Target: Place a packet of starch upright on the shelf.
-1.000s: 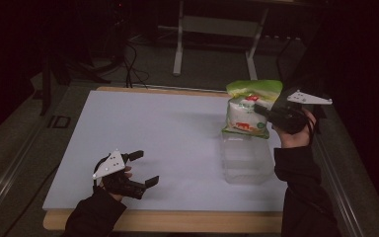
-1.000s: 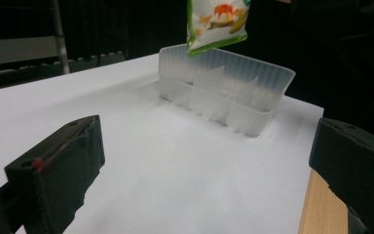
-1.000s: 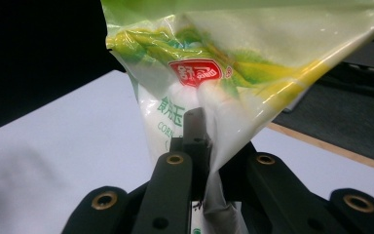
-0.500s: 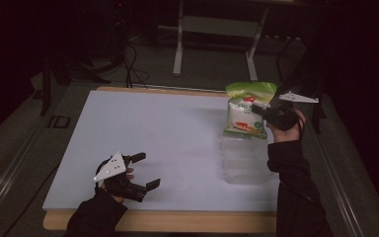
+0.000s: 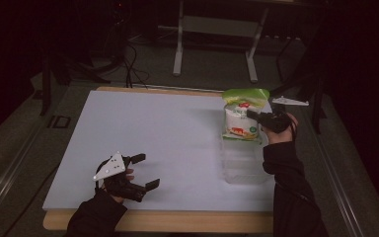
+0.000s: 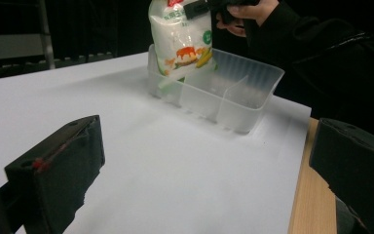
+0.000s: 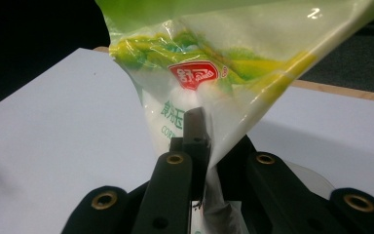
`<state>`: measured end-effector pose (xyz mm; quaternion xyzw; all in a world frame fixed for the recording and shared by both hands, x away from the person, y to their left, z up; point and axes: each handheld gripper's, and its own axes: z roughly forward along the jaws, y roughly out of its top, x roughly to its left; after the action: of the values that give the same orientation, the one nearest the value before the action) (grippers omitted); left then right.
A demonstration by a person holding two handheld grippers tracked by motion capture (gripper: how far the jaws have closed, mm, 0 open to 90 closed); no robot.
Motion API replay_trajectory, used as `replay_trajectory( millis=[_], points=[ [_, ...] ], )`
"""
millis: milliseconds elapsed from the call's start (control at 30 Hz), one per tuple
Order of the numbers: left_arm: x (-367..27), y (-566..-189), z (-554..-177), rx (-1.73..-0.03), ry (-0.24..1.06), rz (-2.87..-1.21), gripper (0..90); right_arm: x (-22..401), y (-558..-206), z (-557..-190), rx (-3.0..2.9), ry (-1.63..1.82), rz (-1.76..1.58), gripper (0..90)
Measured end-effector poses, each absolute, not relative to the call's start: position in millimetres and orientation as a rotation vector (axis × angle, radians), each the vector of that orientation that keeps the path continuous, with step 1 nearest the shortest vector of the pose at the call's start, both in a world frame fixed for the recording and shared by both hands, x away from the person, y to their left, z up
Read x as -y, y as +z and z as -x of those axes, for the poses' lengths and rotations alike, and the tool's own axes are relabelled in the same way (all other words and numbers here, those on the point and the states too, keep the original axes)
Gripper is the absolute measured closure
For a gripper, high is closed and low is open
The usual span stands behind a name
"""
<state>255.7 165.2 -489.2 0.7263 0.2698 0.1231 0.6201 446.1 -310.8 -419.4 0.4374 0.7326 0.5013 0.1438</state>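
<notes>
A plastic bag of white powder, green at the top with a red label and a printed picture lower down, hangs upright at the far right of the white bench. Its lower end dips into the far end of a clear, divided plastic bin that sits on the bench near the right edge; in the left gripper view the bag stands in the bin's farthest compartment, the nearer compartments bare.

The right claw pinches the bag at its side, jaws pressed together on the film, which the right gripper view shows bunched between them just under the red label. The person's right hand, in a dark sleeve, holds that gripper above the bin.

Well apart, near the bench's front left corner, the left claw rests low over the surface with its jaws spread wide and nothing between them.
</notes>
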Motion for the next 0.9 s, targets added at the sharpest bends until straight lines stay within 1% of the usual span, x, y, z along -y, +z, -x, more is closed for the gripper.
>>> replay_trajectory(
  millis=[167,333,433,533,567,600,900],
  points=[
    [-164,-489,-255,-0.614,0.279,-1.676,0.1,312,-424,-444,-2.148,1.395,-1.248,84.9],
    [-164,-490,-255,-0.613,0.274,-1.681,0.2,310,-439,-447,-2.22,1.332,-1.288,83.9],
    [-164,-491,-256,-0.613,0.272,-1.682,0.1,308,-439,-447,-2.214,1.312,-1.292,83.6],
    [-164,-491,-255,-0.614,0.272,-1.681,0.1,308,-436,-448,-2.224,1.292,-1.328,79.1],
    [-164,-490,-255,-0.613,0.271,-1.681,0.2,308,-435,-447,-2.218,1.286,-1.319,74.5],
    [-164,-490,-255,-0.613,0.273,-1.68,0.1,309,-434,-446,-2.201,1.288,-1.318,72.6],
    [-165,-491,-255,-0.619,0.269,-1.675,0.1,323,-425,-425,-2.078,1.348,-1.322,62.2]
  ],
)
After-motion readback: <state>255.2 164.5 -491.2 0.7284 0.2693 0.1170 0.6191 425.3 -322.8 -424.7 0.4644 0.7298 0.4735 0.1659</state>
